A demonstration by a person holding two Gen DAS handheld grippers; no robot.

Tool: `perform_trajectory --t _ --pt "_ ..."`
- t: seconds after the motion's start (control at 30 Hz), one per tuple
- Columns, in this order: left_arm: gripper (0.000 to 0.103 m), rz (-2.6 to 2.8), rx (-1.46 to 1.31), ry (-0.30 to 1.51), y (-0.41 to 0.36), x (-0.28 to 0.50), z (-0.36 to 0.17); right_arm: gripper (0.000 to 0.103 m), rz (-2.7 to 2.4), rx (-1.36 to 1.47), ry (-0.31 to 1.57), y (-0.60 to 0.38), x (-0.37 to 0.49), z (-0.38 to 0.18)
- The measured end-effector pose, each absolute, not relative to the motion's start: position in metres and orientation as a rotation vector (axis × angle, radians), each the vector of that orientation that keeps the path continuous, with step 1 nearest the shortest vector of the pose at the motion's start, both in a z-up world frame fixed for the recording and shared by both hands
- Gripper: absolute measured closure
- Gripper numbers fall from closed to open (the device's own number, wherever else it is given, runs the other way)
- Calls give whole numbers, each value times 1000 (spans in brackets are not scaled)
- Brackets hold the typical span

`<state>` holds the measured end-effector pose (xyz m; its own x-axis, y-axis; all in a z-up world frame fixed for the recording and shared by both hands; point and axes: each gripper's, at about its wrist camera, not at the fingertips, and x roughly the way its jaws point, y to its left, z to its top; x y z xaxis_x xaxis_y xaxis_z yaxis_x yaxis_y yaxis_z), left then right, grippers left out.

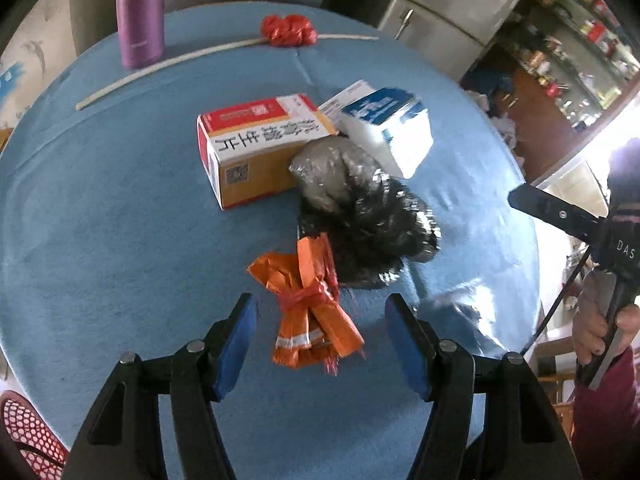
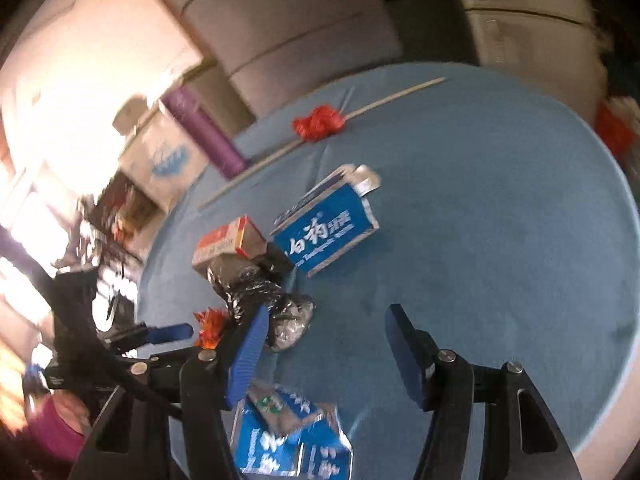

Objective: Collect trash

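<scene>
Left gripper (image 1: 320,340), jaws released, straddles the orange wrapper (image 1: 310,304) to seize it; right gripper (image 2: 324,356) hangs empty-jawed above the desk (image 2: 500,220).

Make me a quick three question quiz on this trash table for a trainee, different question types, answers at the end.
1. True or false: the left gripper is clamped on the orange bundle.
2. What stands upright at the far edge of the blue table? A) purple bottle B) glass jar C) green can
3. Fill in: the crumpled black bag lies against the orange-and-white ____.

Key: 1 false, its pads stand apart of it; 2 A; 3 box.
</scene>
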<state>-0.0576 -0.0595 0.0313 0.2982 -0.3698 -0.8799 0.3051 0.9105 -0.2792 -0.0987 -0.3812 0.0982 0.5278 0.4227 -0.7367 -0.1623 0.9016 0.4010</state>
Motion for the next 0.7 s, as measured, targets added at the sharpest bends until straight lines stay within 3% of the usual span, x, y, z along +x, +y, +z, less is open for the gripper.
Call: perform_trajectory --t 0.13,0.23,0.53,0.57,0.63,0.7 --pt "41 -422 -24 1186 -66 -54 20 39 466 236 1047 -352 -68 84" --pt "64 -416 -10 1184 -64 -54 20 39 514 160 1068 -330 -55 80" --pt "66 -365 -89 1180 -24 -64 27 39 598 71 1128 -271 -26 53" --pt "66 -355 -87 1171 -21 -66 30 40 596 64 1135 -267 -24 51" --pt "66 -336 -87 1152 -18 -71 34 61 620 76 1137 -261 -24 51" --pt "66 -325 -95 1133 -10 -76 41 63 571 42 1138 -255 -24 52"
